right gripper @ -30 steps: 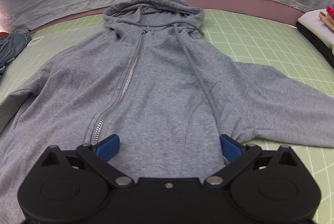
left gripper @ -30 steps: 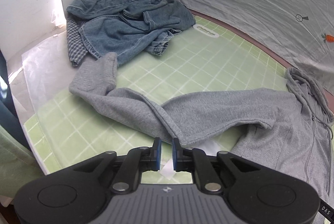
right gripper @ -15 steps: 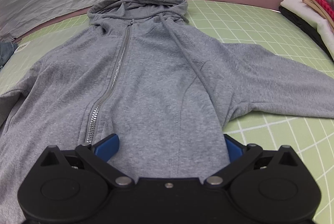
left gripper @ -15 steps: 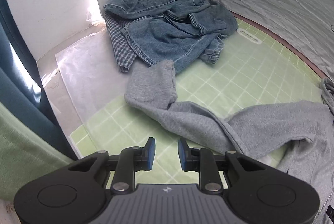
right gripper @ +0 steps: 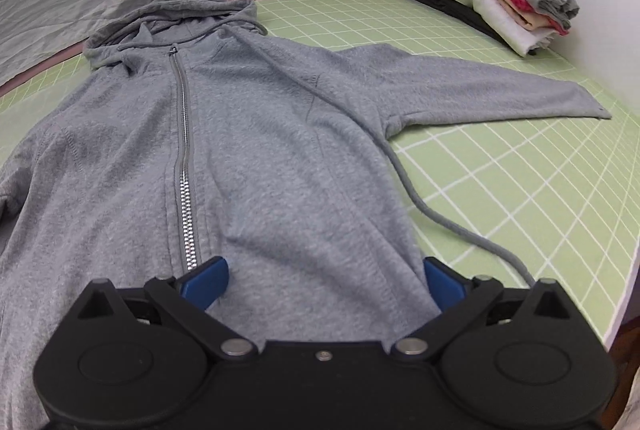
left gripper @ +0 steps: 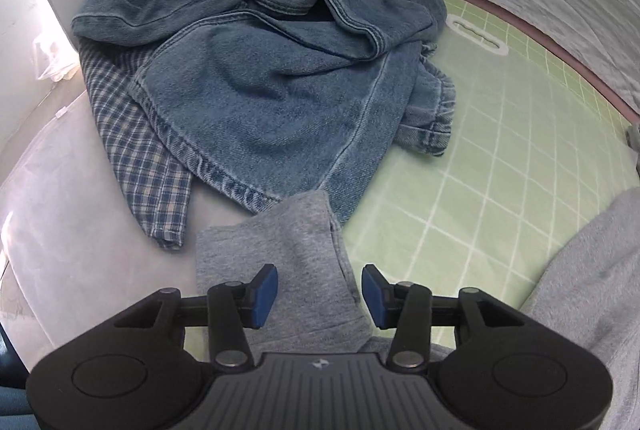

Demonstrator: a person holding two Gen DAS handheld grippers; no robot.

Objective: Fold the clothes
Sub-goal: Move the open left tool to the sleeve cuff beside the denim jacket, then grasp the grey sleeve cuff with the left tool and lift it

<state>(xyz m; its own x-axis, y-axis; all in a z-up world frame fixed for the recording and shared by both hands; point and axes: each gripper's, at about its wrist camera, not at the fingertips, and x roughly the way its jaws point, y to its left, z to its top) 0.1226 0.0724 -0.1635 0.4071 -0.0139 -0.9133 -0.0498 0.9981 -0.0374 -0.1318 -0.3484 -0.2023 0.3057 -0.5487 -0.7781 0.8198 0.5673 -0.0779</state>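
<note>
Your hoodie [right gripper: 248, 133] lies flat, zipped, on the worktop [right gripper: 520, 189], ready for folding. Your left gripper [left gripper: 319, 290] is opening its fingers over the sleeve cuff [left gripper: 280, 250]; your right gripper [right gripper: 323, 282] hovers wide, empty, above the hem.

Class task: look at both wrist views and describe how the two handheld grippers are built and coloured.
Both are matte black plastic with blue pads. The left gripper has a ribbed grey centre panel bearing a small logo, two round discs, and silver pivot screws. The right gripper has angular black linkage arms, silver pivots and round housings. No cables, hands or sleeves show.
</note>
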